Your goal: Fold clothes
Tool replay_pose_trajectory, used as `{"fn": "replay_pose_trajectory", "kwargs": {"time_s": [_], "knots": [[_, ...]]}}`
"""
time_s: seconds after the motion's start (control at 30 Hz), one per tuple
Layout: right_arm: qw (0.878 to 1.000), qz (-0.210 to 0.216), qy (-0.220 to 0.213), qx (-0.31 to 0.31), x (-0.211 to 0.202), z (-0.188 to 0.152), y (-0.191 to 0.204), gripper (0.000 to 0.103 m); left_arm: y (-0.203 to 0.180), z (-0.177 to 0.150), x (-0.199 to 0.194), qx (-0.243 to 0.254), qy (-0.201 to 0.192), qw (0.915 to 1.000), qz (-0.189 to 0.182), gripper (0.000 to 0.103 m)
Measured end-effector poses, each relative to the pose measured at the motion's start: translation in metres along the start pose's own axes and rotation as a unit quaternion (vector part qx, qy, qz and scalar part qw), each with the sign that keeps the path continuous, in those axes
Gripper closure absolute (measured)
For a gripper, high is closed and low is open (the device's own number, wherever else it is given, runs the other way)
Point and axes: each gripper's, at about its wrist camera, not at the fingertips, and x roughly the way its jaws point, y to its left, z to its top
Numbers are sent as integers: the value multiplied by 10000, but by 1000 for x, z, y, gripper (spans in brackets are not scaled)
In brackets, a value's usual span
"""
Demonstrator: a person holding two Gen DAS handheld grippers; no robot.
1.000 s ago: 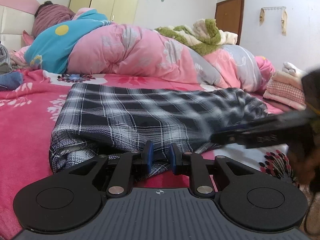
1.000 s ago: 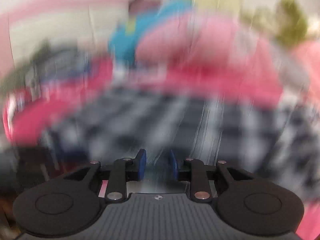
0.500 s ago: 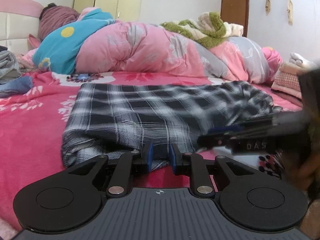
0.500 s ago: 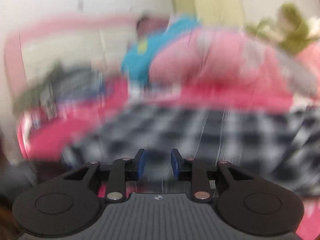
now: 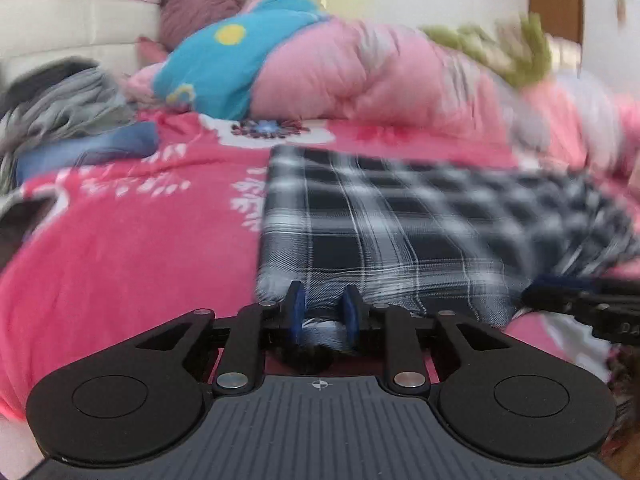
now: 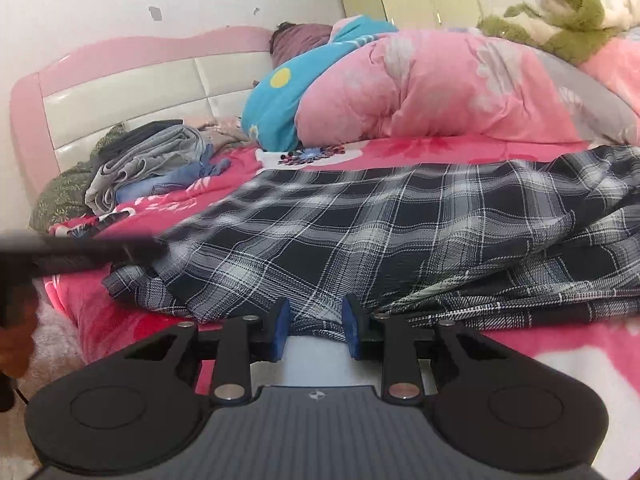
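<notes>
While the black-and-white plaid garment (image 6: 400, 216) is lying spread across the pink floral bed cover (image 5: 120, 248), both tools are working at its near hem. The left gripper (image 5: 320, 312) is sitting at the garment's near left corner with a bunched bit of plaid cloth between its blue pads (image 5: 297, 312); the pads are standing a little apart, and whether they are actually pinching the cloth cannot be told from this view. The right gripper (image 6: 316, 328) is reaching in at the near edge further along, its jaws parted, with a fold of the hem lying in the gap between them, loose rather than squeezed. In the left wrist view the right gripper (image 5: 580, 300) is showing as a dark blurred shape at the right edge of the garment. Behind the garment, a pink quilt (image 6: 420, 88) and a blue pillow (image 6: 280, 96) are lying heaped, and a stack of folded clothes (image 6: 148, 160) is resting near the pink-and-white headboard (image 6: 140, 80).
</notes>
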Motion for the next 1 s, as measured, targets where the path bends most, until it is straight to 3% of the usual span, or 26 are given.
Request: {"fn": "replay_pose_trajectory", "kwargs": {"time_s": [0.13, 0.23, 0.33, 0.5, 0.57, 0.6, 1.0], "knots": [[10000, -29, -50, -13, 0, -3, 1, 73, 13, -18, -29, -228, -49, 9996, 156, 80], [10000, -27, -77, -28, 0, -4, 1, 73, 17, -19, -48, -302, -312, 9989, 152, 81], [9999, -16, -113, -6, 0, -5, 0, 73, 26, -8, -51, -618, -440, 9970, -118, 81], [9999, -60, -150, -28, -1, -6, 2, 73, 39, 3, -24, -1089, -120, 9928, -478, 81], [9998, -75, -160, -19, -1, -7, 2, 73, 44, 6, -11, -1258, 41, 9902, -599, 87], [9998, -88, -165, -24, -1, -7, 3, 73, 47, 7, -5, -1342, 122, 9887, -659, 100], [9996, -175, -187, -109, -2, -7, 7, 73, 59, -16, -39, -1509, 131, 9876, -404, 103]]}}
